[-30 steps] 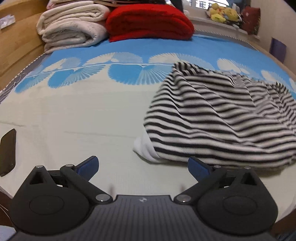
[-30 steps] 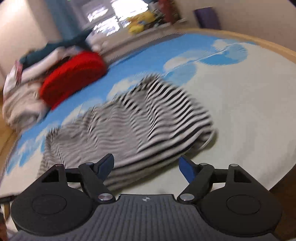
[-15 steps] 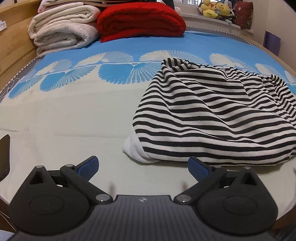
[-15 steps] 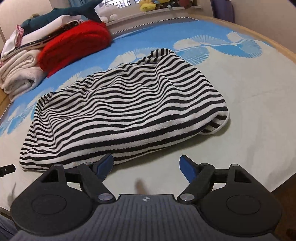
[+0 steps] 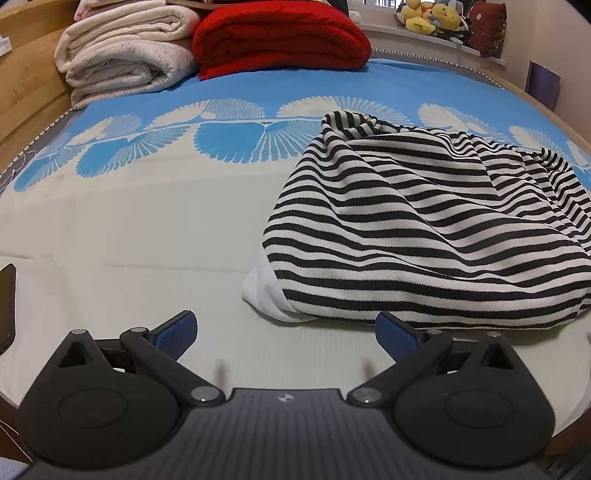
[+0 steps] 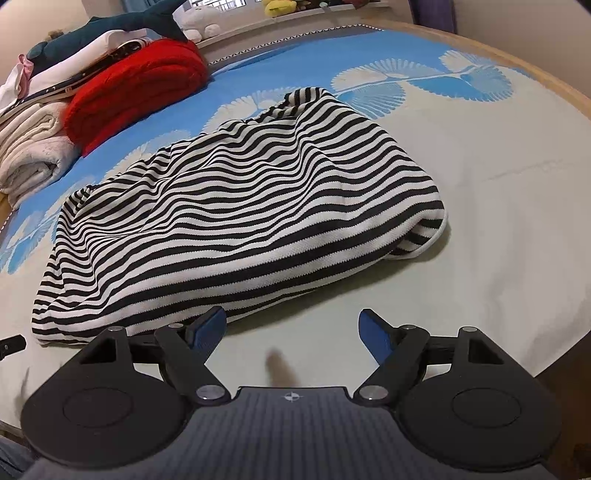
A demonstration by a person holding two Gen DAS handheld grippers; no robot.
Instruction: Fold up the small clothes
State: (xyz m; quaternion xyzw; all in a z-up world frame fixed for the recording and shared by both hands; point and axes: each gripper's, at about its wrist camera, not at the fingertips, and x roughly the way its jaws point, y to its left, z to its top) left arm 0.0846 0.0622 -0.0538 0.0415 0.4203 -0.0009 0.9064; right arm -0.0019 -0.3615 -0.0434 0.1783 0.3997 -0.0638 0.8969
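Observation:
A black-and-white striped garment (image 5: 424,229) lies rumpled on the bed, with a white corner sticking out at its near left end. It also shows in the right wrist view (image 6: 236,221). My left gripper (image 5: 286,334) is open and empty, just short of the garment's near left corner. My right gripper (image 6: 291,332) is open and empty, close to the garment's near edge toward its right end; its left fingertip (image 6: 207,328) sits right by the fabric.
The bed sheet (image 5: 129,236) is pale with blue fan patterns. A red folded blanket (image 5: 280,37) and cream blankets (image 5: 125,55) are stacked at the far end. Plush toys (image 5: 432,18) sit on the sill. A dark object (image 5: 7,306) lies at the left edge.
Both grippers have steadied low at the bed's near edge. The right view swung from a blurred tilt to a level look at the garment. Both stay open.

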